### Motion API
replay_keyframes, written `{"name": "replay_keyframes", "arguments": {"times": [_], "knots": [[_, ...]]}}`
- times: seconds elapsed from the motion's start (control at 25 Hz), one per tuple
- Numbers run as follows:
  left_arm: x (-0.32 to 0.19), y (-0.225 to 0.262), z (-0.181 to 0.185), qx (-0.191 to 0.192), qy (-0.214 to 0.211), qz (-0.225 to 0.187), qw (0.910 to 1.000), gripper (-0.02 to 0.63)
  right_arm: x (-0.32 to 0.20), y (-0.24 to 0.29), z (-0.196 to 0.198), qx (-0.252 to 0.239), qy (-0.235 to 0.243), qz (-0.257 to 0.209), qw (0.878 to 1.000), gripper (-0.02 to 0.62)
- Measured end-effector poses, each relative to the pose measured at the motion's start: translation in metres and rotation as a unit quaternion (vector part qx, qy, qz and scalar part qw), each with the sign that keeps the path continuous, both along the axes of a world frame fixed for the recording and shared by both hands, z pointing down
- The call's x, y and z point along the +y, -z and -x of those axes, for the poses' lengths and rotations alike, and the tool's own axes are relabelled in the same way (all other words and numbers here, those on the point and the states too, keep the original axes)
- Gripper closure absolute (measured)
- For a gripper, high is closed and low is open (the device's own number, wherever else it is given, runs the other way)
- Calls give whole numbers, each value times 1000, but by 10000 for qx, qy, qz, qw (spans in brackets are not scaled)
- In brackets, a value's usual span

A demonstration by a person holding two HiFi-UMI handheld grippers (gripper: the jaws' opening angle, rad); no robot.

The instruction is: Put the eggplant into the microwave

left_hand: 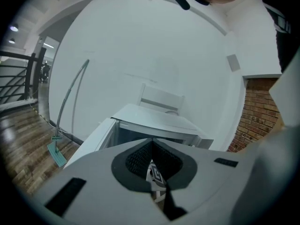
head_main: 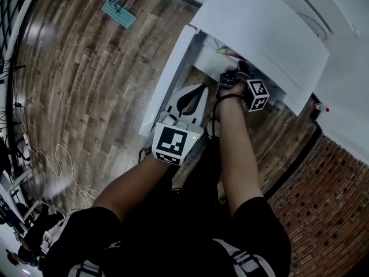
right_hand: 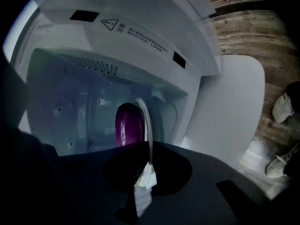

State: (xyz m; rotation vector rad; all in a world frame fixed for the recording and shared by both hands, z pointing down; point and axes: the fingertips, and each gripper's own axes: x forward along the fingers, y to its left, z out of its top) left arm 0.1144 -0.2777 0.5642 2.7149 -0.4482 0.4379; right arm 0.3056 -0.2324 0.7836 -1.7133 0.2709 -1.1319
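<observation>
A white microwave [head_main: 262, 36] stands with its door [head_main: 167, 79] swung open to the left. My right gripper [head_main: 239, 74] reaches into the cavity, shut on the rim of a white plate [right_hand: 146, 125] seen edge-on. A glossy purple eggplant [right_hand: 127, 125] lies on that plate inside the cavity; the head view shows only a sliver of the eggplant [head_main: 230, 53]. My left gripper [head_main: 190, 100] hangs in front of the opening, shut with nothing between its pads. In the left gripper view the left gripper [left_hand: 152, 144] points at the microwave [left_hand: 154, 118].
A teal floor tool [head_main: 119, 11] with a long handle lies on the wooden floor behind the microwave. Cables [head_main: 52, 160] trail at the left. A brick-patterned strip [head_main: 323, 195] runs along the right. A pair of shoes [right_hand: 283, 108] sits on the floor right of the door.
</observation>
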Motion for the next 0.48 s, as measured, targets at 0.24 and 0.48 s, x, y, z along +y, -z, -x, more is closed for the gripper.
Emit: {"name": "replay_keyframes", "arguments": {"times": [0.24,0.48], "knots": [[3,-7,5,-110,19,46,9999,606,5,-7,-5,301,64,622,9976,569],[-1,-10,11,-185,45,82,9998,606,0,-7,-13,481,9,801,9956,569]]}}
